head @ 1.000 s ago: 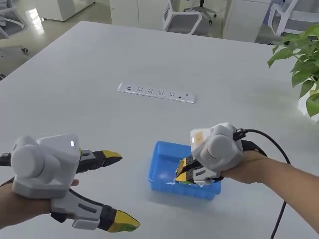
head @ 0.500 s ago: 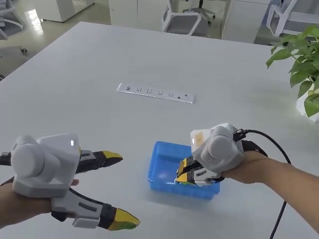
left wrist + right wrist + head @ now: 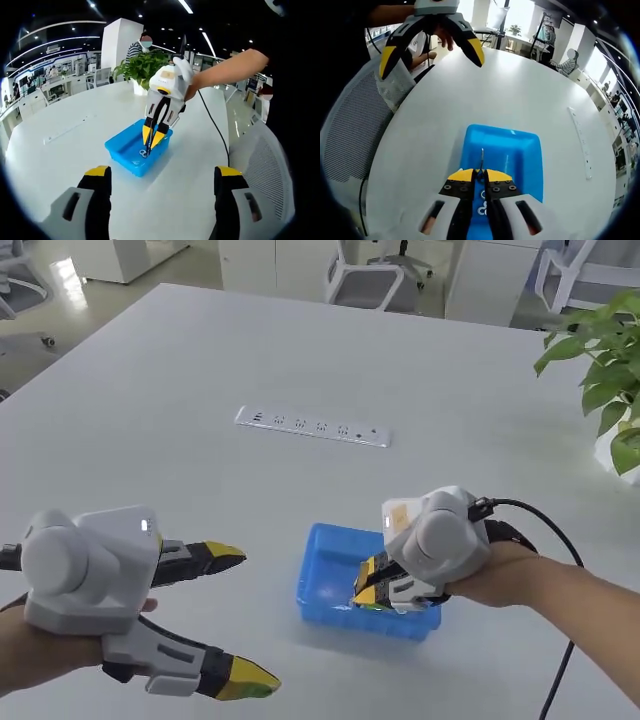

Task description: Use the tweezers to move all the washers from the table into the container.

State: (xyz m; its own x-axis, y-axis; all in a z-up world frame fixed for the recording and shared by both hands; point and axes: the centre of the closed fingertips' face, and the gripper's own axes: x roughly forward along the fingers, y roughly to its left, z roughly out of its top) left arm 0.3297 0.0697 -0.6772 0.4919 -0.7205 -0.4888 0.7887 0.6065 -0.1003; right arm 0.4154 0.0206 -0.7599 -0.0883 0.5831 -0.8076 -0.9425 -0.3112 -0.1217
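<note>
A blue container (image 3: 308,575) sits on the white table near its front edge. My right gripper (image 3: 372,590) hangs over it, jaws pointing down inside, shut on thin metal tweezers (image 3: 482,159). The tweezers' tip (image 3: 148,150) reaches down to the container floor (image 3: 520,150), where a small metal washer (image 3: 142,153) lies. The right gripper (image 3: 152,139) faces the left gripper's camera from across the container (image 3: 125,161). My left gripper (image 3: 238,618) is held to the left of the container, wide open and holding nothing, its fingers (image 3: 98,173) well apart.
A white power strip (image 3: 312,427) lies on the table beyond the container, also seen as a power strip (image 3: 581,142) on the right. A potted plant (image 3: 605,350) stands at the table's right edge. Office chairs (image 3: 365,280) stand behind the table. A black cable (image 3: 540,530) trails from the right gripper.
</note>
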